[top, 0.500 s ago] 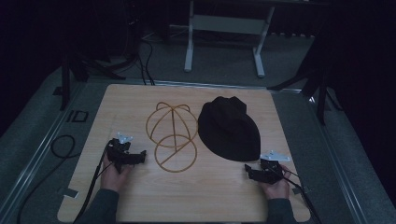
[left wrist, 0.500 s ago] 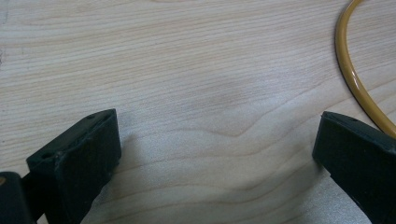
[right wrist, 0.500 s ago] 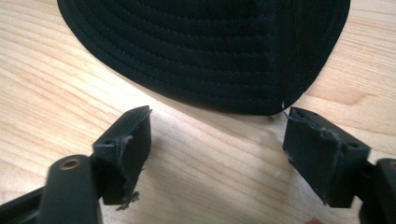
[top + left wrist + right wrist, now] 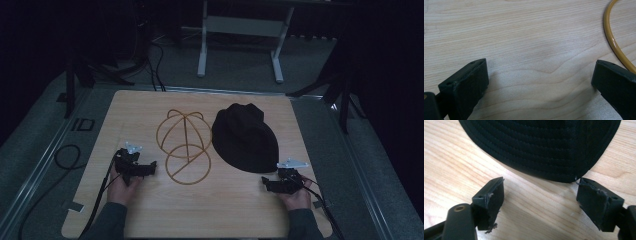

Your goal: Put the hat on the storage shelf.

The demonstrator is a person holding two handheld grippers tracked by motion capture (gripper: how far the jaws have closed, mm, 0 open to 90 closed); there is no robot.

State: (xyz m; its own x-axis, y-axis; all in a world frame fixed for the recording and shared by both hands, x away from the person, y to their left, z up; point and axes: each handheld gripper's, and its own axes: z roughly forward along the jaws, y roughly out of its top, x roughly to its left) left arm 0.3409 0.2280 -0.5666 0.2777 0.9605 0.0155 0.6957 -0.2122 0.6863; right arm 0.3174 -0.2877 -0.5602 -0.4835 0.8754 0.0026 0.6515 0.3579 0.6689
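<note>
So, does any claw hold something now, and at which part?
Nothing is held. The left claw stands open beside the yellow wire cap frame; the right claw stands open before the brim of the black fabric cap.

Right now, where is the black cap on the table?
In the high view the black cap lies right of centre on the wooden table, beside the yellow wire frame and just beyond the right gripper.

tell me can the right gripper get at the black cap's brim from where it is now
Probably yes. The right gripper rests on the table with jaws wide open, and the black cap has its brim edge just ahead of the fingertips, bare wood between them.
</note>
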